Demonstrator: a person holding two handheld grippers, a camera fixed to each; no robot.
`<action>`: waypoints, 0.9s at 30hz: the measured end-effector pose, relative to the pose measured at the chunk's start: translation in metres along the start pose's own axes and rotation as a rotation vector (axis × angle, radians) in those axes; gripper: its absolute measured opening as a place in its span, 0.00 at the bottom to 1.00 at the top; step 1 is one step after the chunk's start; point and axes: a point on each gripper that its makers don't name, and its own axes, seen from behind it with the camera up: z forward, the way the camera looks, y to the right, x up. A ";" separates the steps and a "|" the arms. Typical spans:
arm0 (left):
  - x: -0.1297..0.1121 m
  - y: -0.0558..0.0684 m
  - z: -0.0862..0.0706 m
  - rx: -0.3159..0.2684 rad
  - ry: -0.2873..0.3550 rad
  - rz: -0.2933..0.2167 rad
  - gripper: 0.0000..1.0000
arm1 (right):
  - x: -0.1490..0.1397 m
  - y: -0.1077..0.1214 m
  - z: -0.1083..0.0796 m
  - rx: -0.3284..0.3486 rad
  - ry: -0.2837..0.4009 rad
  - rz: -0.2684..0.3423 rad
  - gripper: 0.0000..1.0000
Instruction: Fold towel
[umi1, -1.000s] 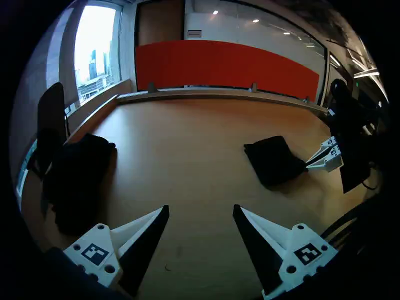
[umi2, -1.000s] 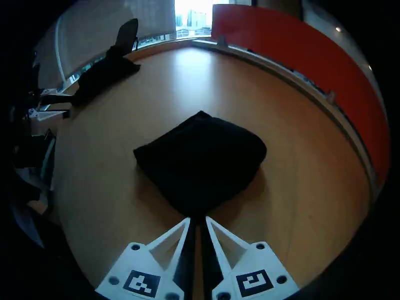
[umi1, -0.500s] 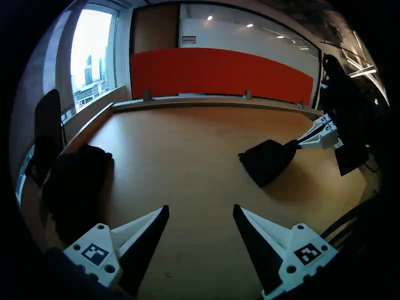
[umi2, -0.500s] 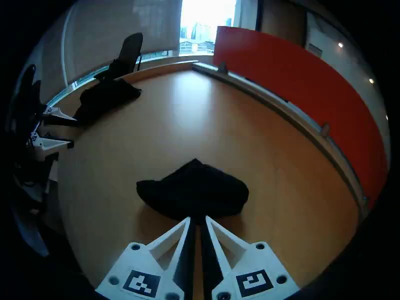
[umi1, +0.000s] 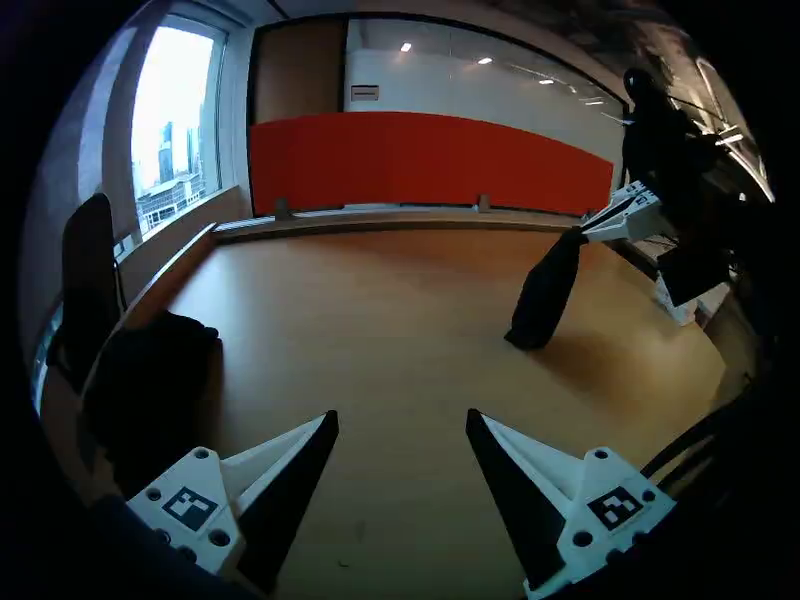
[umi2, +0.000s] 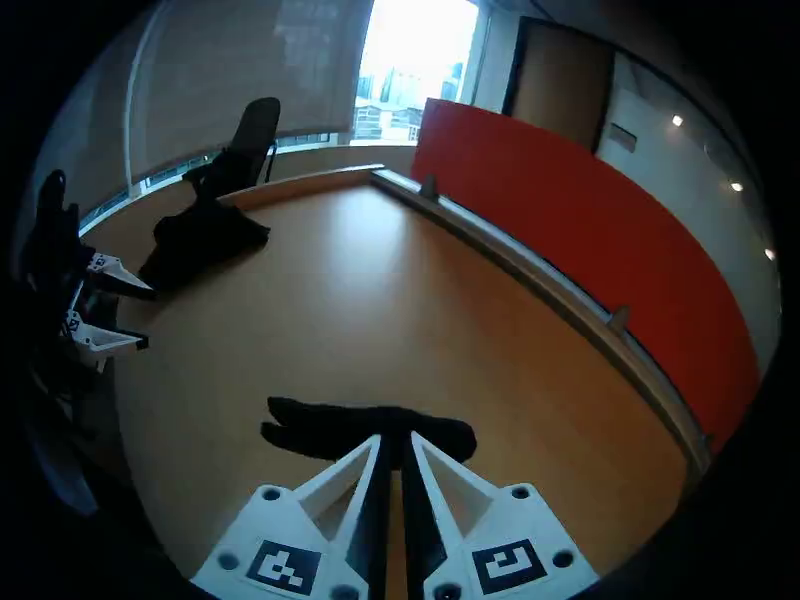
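Tongs on the right clamp the black towel; left tongs gape wide.

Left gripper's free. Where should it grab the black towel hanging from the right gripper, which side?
Likely the lower end of the towel, which hangs narrow and bunched from the right gripper, tip near the table. The open left gripper faces it, so come in level from that side, closing across the narrow end.

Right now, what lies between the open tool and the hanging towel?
Only bare table between the left tool and the towel, in the left gripper view.
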 end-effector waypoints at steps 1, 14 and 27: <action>0.001 0.000 0.000 -0.003 0.002 0.002 0.95 | 0.001 0.002 -0.003 -0.005 0.000 -0.002 0.06; 0.003 0.000 -0.003 -0.040 0.013 0.010 0.95 | 0.005 0.020 -0.025 -0.044 -0.013 -0.015 0.06; 0.001 -0.001 -0.004 -0.073 0.012 0.012 0.95 | 0.005 0.034 -0.044 -0.069 -0.021 0.013 0.06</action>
